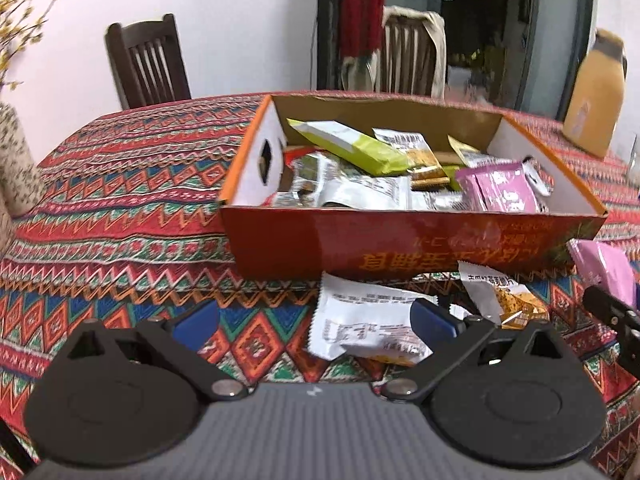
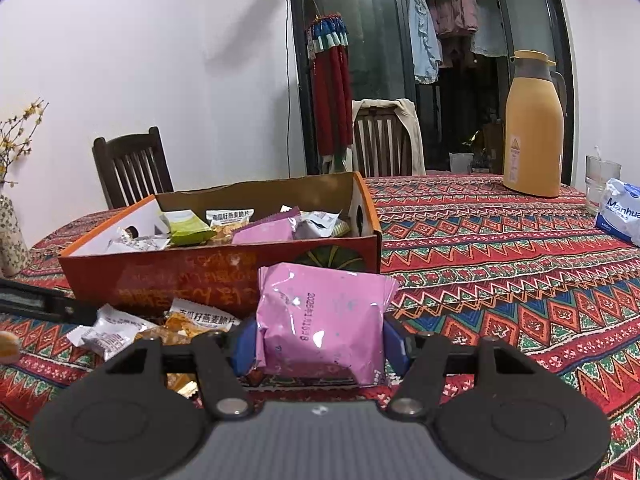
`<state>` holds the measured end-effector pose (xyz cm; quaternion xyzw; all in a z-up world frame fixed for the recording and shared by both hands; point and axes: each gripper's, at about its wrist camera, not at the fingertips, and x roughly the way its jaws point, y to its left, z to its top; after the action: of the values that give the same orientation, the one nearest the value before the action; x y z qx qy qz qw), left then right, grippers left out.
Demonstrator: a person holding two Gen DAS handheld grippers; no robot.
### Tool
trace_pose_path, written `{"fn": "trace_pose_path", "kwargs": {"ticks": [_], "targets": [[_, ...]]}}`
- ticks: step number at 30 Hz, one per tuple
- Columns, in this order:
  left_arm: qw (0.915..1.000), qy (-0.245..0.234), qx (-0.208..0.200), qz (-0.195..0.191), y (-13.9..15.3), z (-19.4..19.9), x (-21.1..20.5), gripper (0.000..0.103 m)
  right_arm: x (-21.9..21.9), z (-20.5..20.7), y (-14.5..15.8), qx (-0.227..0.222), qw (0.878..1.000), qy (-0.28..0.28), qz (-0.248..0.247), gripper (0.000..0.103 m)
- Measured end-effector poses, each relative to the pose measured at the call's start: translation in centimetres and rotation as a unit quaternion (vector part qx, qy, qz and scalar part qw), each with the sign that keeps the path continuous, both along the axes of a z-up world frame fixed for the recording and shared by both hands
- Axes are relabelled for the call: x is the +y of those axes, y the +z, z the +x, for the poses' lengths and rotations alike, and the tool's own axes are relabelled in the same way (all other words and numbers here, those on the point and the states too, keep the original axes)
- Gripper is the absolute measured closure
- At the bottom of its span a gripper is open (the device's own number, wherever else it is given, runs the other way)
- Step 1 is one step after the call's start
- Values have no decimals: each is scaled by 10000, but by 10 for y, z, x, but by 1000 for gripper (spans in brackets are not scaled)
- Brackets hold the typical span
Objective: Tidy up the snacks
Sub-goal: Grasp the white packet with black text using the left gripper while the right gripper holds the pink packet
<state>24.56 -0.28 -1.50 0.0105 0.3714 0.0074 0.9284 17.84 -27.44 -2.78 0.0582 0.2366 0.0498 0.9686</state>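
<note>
White walls, wooden chairs (image 2: pixel 132 168), dark glass door (image 2: pixel 460 80)

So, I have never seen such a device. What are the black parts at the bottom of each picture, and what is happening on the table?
They are two hand-held grippers, each carrying a camera that looks along its fingers. One picture comes from the left gripper, which is open above a white snack packet. The other comes from the right gripper, shut on a pink snack packet. Ahead stands an orange cardboard box with snacks inside, on a patterned tablecloth.
</note>
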Motion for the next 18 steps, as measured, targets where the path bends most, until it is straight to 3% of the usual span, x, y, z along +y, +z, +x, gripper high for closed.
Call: {"fn": "trace_pose_path", "kwargs": {"ticks": [11,18], "targets": [[9992,-276,295,-55,-31,24,-18,0,-3,-4,2,-39,10000,45,58,41],[9992,-354,158,-41,-35,20,-21,0,-2,-4,2,-43,9999,76,70,40]]}}
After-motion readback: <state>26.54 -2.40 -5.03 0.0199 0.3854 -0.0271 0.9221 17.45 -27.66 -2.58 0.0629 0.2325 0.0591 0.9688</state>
